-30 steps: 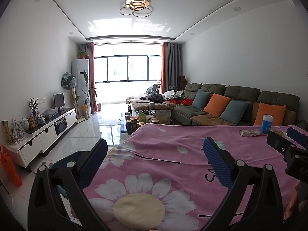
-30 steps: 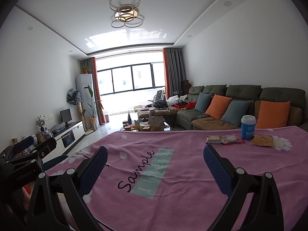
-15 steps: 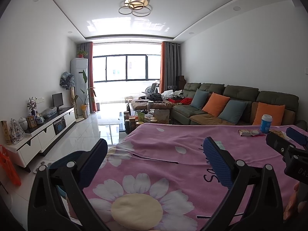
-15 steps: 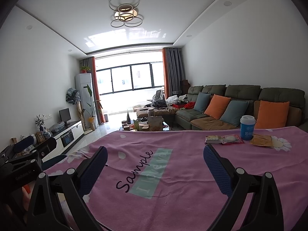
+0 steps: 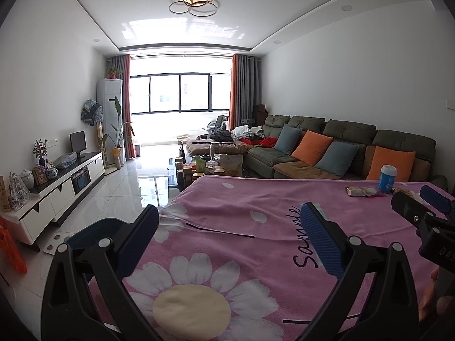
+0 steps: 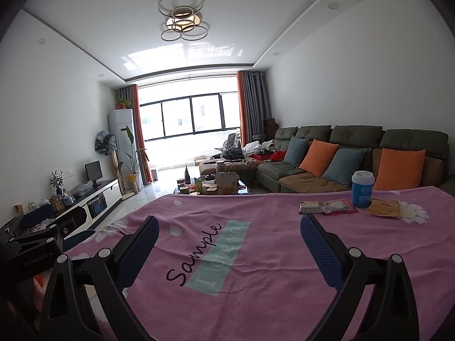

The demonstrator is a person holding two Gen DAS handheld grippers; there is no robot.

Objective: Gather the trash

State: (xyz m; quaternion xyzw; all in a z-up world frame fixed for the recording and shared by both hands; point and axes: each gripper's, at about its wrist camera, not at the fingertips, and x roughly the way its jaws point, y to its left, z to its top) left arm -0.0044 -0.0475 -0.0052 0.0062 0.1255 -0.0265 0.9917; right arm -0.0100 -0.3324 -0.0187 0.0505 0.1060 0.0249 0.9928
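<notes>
Little has changed since a second ago: the left gripper [image 5: 227,227] and right gripper [image 6: 227,230] both stay spread wide and empty above the pink cloth [image 6: 256,255]. The snack wrappers [image 6: 327,207] and blue cup [image 6: 362,189] remain at the cloth's far right.

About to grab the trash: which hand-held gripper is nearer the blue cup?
Right. The right hand-held gripper faces the blue cup just ahead-right; the left hand-held gripper sits farther left, cup far across the cloth.

Three snack wrappers [image 6: 327,207] lie beside one blue cup [image 6: 362,189] on the pink cloth [image 6: 256,255]. Behind the cup, the sofa [image 6: 355,142] carries two orange cushions and two blue ones.
</notes>
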